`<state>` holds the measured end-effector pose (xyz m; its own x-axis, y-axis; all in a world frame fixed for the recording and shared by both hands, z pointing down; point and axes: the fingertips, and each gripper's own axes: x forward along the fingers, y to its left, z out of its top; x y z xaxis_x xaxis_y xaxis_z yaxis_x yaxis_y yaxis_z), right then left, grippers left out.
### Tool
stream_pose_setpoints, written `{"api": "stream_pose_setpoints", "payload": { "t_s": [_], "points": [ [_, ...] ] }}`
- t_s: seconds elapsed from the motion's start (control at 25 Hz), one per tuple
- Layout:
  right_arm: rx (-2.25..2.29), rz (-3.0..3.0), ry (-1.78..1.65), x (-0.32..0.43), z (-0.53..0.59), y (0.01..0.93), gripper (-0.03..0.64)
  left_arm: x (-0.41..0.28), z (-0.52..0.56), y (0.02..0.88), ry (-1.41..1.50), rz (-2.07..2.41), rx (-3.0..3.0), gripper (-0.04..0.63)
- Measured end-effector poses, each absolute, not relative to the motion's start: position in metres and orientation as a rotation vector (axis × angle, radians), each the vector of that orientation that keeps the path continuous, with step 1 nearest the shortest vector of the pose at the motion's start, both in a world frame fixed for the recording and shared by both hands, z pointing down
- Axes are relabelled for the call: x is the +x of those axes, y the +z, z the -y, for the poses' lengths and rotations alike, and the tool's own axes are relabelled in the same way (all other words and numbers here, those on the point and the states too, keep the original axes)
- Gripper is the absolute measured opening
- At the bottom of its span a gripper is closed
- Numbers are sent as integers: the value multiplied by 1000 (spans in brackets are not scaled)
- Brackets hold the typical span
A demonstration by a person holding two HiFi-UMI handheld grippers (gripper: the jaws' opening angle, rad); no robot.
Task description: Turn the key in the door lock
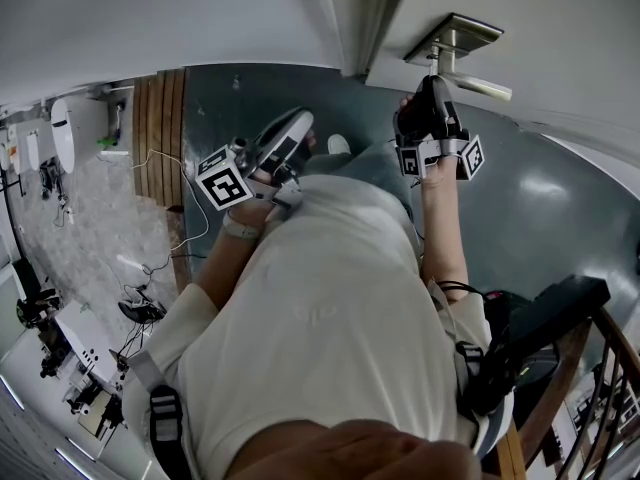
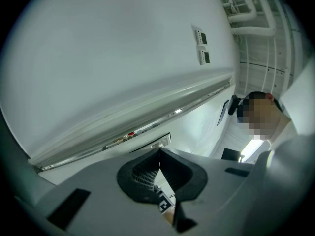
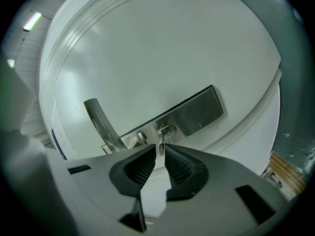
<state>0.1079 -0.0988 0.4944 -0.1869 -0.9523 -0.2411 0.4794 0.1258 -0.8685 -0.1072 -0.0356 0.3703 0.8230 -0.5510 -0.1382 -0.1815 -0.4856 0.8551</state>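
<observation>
The right gripper [image 3: 160, 154] squeezes the key [image 3: 160, 147] in the lock [image 3: 167, 130], ready to twist it — the left gripper [image 2: 160, 154] rests closed and empty, out of the way.

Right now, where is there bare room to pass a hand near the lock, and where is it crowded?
Free: door face beside the lock plate; grey floor beside the railing. Crowded: lever handle, key and right tool together; cables far left.
</observation>
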Motion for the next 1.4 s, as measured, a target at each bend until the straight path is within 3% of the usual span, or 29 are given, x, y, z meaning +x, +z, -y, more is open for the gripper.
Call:
{"api": "stream_pose_setpoints", "payload": {
  "t_s": [0.16,0.32,0.48,0.6,0.84,1.4],
  "points": [
    [-726,-1310,-1444,104,72,481,43,-108,37,367,-509,537,2063,9],
    [-1171,-1991,-1229,96,50,467,43,-108,40,369,-516,537,2063,8],
    [-1757,-2777,-360,90,47,459,43,-105,41,372,-517,531,2066,9],
    [-2025,-3025,334,85,54,455,43,-105,40,372,-513,532,2066,9],
    [-2227,-3138,1104,85,69,480,44,-112,37,371,-519,554,2061,9],
    [-2466,-2980,1272,97,109,493,51,-118,37,370,-509,585,2055,9]
  ]
}}
